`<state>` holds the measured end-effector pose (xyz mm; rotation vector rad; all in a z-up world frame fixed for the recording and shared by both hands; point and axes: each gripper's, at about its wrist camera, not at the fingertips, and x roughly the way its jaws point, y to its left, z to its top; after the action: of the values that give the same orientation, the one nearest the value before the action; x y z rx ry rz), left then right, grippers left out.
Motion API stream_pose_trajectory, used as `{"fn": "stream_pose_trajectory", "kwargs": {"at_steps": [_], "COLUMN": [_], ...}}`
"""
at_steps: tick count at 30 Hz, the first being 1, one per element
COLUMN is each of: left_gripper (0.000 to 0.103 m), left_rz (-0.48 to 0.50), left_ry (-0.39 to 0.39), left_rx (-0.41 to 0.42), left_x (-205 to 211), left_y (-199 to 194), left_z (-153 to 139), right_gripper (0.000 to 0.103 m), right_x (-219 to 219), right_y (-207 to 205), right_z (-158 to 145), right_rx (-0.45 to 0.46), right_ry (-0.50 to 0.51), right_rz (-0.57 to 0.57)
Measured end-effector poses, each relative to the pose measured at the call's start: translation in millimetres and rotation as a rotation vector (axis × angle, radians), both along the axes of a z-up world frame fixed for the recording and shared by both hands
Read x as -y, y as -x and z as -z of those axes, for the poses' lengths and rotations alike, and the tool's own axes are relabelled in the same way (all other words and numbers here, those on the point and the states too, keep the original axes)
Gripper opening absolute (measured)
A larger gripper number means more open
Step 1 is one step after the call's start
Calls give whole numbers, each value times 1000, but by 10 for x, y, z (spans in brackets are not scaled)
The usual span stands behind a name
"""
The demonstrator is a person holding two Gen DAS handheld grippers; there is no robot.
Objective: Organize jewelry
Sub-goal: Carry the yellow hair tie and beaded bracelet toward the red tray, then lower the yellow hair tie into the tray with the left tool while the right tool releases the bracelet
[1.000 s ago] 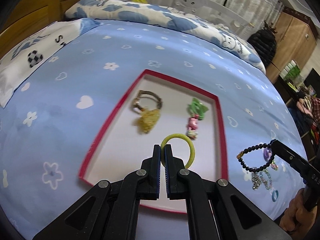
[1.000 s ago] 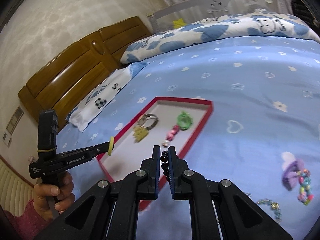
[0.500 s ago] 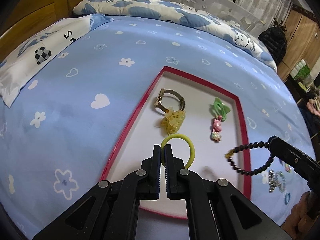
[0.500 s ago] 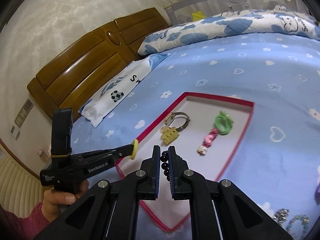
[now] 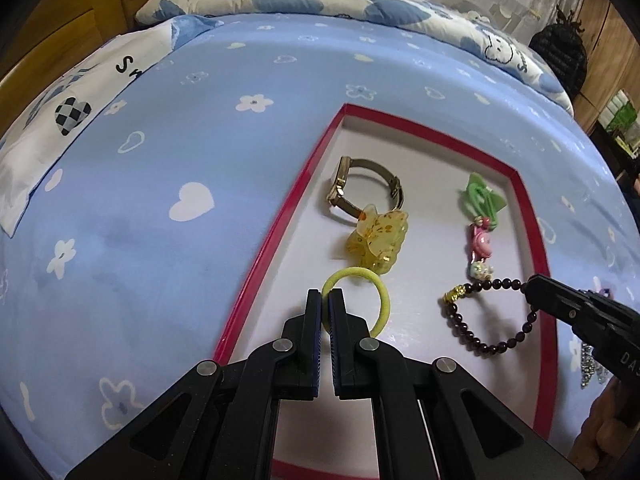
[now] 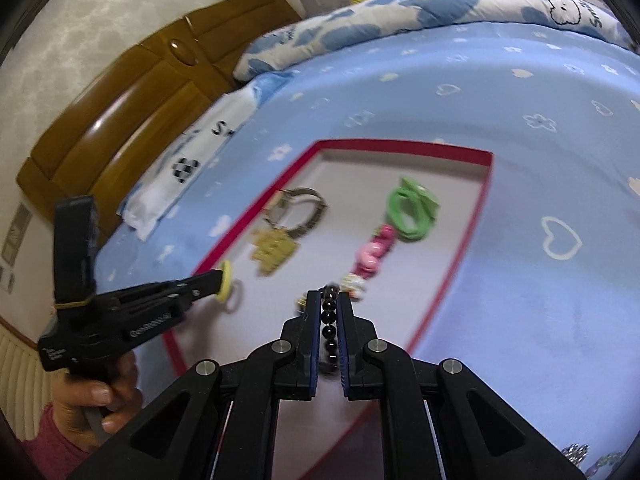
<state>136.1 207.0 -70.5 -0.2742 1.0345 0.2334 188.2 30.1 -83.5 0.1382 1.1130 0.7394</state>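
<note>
A yellow hair tie (image 5: 356, 300) and a dark bead bracelet (image 5: 488, 316) hang over the red-rimmed tray (image 5: 276, 232), near a watch (image 5: 362, 188), clips.

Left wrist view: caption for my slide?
Left gripper lowers yellow hair tie into red-rimmed tray; right gripper brings beaded bracelet.

A blue patterned bed (image 5: 168, 152) carries a red-rimmed tray (image 5: 276, 236), a pillow (image 5: 60, 120) and a quilt (image 5: 320, 0).
</note>
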Motion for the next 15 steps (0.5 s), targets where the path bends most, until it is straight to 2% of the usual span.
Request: {"fn": "stream_pose_trajectory", "kwargs": {"at_steps": [11, 15], "left_gripper": [6, 10], "left_rz": [14, 23], "left_ry": [-53, -65], "left_rx": [-30, -32], "left_x": [95, 134], "left_y": [-116, -110], "left_z": [89, 82], "right_gripper": [7, 7], "right_x": [-186, -247], "right_y": [8, 16], "right_z": [107, 113], "right_rx": [49, 68], "right_ry": [147, 184], "right_rz": [-62, -88]}}
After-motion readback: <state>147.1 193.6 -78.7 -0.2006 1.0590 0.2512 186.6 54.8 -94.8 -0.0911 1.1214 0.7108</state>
